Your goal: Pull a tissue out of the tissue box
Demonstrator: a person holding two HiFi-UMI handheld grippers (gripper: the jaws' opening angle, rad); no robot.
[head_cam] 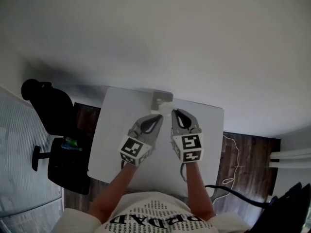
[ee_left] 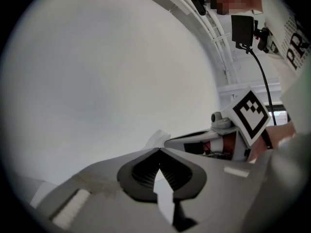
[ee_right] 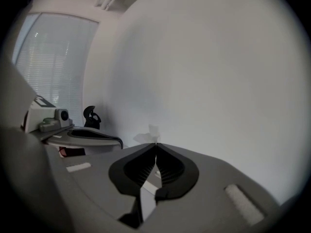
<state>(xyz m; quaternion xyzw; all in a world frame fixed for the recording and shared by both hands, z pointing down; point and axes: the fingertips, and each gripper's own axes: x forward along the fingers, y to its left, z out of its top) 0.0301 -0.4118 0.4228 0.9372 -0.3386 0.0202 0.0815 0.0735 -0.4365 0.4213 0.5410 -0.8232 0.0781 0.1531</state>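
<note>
Fingers of the left gripper (ee_left: 159,149) and the right gripper (ee_right: 156,144) are squeezed shut on the white tissue (head_cam: 165,109), held just by the tissue box (head_cam: 162,98) at the table's (head_cam: 116,130) far edge, so it should be pulled up slowly and evenly, not torn.

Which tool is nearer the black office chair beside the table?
Left. The left tool hangs over the table, on the side toward the chair; the right tool sits close beside it, farther from the chair.
</note>
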